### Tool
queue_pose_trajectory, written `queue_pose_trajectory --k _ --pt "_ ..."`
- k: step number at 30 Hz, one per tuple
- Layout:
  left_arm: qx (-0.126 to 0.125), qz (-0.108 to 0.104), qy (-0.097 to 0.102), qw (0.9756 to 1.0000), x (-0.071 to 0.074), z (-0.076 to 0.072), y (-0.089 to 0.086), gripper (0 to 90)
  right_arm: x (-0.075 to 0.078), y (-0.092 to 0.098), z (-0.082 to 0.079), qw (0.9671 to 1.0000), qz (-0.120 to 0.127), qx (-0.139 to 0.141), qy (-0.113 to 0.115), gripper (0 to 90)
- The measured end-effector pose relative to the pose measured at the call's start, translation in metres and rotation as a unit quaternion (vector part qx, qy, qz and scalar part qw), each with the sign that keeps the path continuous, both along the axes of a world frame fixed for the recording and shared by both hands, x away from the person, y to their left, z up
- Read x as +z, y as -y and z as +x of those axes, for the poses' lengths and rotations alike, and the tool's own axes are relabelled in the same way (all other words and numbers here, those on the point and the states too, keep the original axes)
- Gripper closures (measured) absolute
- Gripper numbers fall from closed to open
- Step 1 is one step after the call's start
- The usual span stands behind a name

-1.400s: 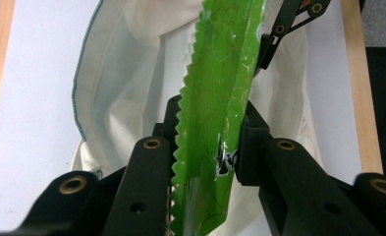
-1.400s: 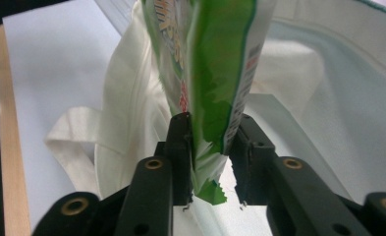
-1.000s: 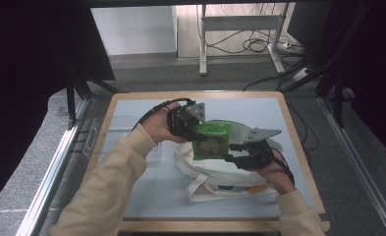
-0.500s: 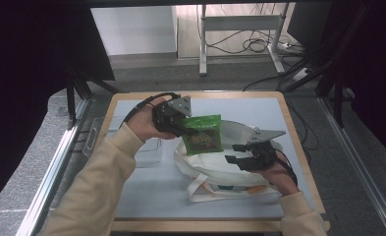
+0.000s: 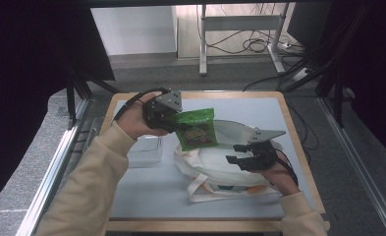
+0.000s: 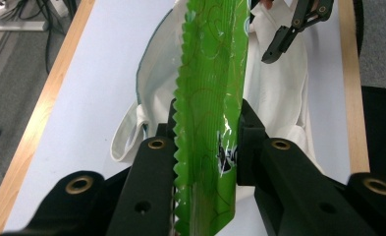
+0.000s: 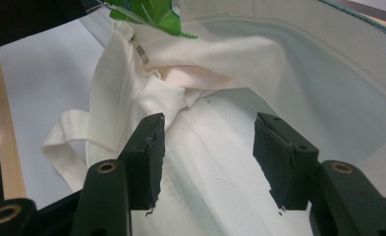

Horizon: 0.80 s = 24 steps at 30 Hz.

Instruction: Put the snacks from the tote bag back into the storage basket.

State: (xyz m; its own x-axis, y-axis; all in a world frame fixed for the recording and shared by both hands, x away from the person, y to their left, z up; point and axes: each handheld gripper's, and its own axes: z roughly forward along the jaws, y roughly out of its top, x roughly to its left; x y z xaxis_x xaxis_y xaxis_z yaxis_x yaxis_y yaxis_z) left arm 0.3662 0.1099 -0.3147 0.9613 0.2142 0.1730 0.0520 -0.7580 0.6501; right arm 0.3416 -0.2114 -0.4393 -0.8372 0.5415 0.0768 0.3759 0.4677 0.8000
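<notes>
Nearest the viewer, the right tool (image 5: 235,153) rests low over a limp white cloth tote bag (image 5: 220,164) lying on the pale blue surface (image 5: 146,191), near the bag's open mouth; in the right gripper view its black jaws stand apart with nothing between them, having just opened a little wider. Because they grip nothing, the soft rim of the bag could sag shut. Farther off, the left tool (image 5: 173,123) is clamped on one edge of a flat, glossy green foil snack packet with a serrated edge (image 5: 196,129), holding it in the air above the far side of the bag, over its opening. The left gripper view shows the packet (image 6: 207,98) pinched edge-on between the jaws, so the slick film might slip or twist free. It could also catch on the bag's folded rim or loose handle and land on the surface instead. A clear plastic box (image 5: 144,150) sits just left of the bag.
</notes>
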Motion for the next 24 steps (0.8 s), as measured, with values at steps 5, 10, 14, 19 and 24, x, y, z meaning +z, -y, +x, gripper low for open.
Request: queue_pose_trajectory --k 5,10,14,19,24 --pt "0.006 -0.003 0.001 1.0 0.002 0.002 -0.007 75.5 0.0 0.0 0.0 1.0 -0.002 0.0 0.0 45.3" --pt "0.019 -0.005 0.004 0.9998 0.004 0.003 -0.017 75.4 -0.001 0.002 0.0 1.0 -0.003 -0.003 -0.002 44.8" --pt "0.028 -0.007 0.005 0.9996 0.006 0.004 -0.025 75.5 -0.001 0.001 0.0 1.0 -0.002 -0.004 0.0 44.7" --pt "0.039 -0.01 0.005 0.9992 0.009 0.005 -0.039 75.5 -0.001 0.001 0.0 1.0 -0.005 -0.004 0.0 44.3" --pt "0.052 -0.007 0.003 0.9986 0.008 0.007 -0.051 75.5 -0.001 0.001 0.001 1.0 -0.006 -0.005 -0.001 44.2"
